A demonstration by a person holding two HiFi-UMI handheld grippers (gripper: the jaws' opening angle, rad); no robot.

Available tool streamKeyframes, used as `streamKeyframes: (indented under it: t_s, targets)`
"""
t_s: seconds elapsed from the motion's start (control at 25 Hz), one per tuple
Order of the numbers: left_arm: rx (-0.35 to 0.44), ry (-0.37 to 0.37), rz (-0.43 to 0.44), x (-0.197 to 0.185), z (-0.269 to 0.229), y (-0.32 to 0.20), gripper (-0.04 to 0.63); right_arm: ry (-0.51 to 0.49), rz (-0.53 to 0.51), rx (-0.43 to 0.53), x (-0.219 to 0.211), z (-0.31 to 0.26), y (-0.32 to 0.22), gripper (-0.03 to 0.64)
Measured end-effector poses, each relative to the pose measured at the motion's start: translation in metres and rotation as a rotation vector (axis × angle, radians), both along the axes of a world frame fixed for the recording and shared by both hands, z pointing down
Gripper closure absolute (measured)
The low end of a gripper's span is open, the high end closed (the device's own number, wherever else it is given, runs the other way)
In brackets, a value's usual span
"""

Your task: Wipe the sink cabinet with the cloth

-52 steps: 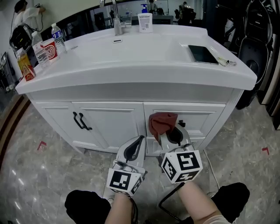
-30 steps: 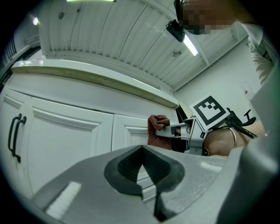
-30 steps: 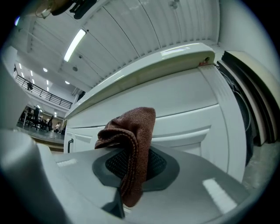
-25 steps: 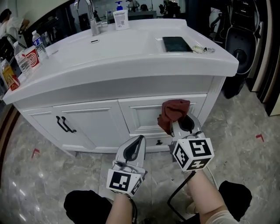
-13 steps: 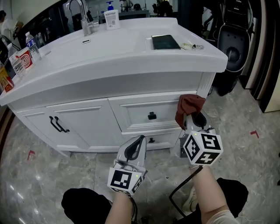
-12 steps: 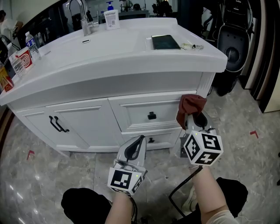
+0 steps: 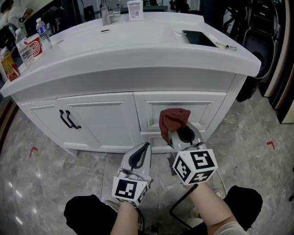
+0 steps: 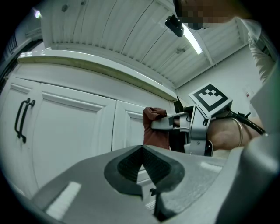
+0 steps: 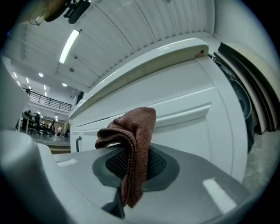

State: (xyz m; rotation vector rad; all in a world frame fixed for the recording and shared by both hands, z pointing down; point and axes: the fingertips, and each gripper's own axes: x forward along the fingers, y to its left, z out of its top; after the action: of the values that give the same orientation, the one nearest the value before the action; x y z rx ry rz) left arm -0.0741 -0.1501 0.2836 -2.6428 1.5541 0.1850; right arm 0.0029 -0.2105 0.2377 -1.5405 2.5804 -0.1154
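While the right gripper (image 7: 177, 134) sits just below the middle of the head view, its two jaws are pinched tight on a reddish-brown cloth (image 7: 173, 121). In the right gripper view the cloth is folded over the top of the jaws and hangs down between the dark pads, with a bit sticking out below. The cloth is held up in front of the white sink cabinet (image 7: 105, 120), by a drawer front (image 7: 204, 110) to the right of the two doors. It may be touching the drawer, but that is hard to tell from these views. The left gripper (image 7: 145, 147) is low in the middle of the head view, just to the left of the right one. Its jaws are closed together with nothing between them, and it is apart from the cabinet. Two black door handles (image 7: 69, 120) show at the left of the frame. On the white counter top (image 7: 138, 50) there are bottles (image 7: 41, 33) at the upper left, a tap (image 7: 105, 13) at the top, and a dark flat thing (image 7: 198, 38) at the upper right. The floor (image 7: 46, 179) is grey and shiny.
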Motion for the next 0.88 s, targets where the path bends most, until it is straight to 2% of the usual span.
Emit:
streamKeyframes:
  t_s: [0.2,0.36,0.44,0.64,0.76,0.88]
  targets:
    - [0.014,-0.023,-0.047,-0.028,-0.004,0.003,0.595,0.014,-0.109,-0.048,-0.064,0.023,-0.007,0.537]
    - [0.016,-0.067,-0.081,-0.046,-0.003,0.002,0.595,0.014,-0.139,-0.080,-0.088,0.036,-0.017,0.537]
    - [0.015,-0.053,-0.092,-0.053,-0.003,0.000,0.595,0.014,-0.123,-0.080,-0.087,0.038,-0.022,0.537]
    - [-0.002,0.044,-0.084,-0.056,0.001,-0.005,0.595,0.052,-0.048,-0.049,-0.066,0.037,-0.026,0.536]
    - [-0.014,0.047,-0.059,-0.045,0.007,-0.004,0.595,0.056,0.014,-0.070,-0.044,0.043,-0.031,0.537]
    - [-0.013,0.028,-0.030,-0.032,0.007,-0.003,0.595,0.048,0.033,-0.091,-0.030,0.046,-0.034,0.536]
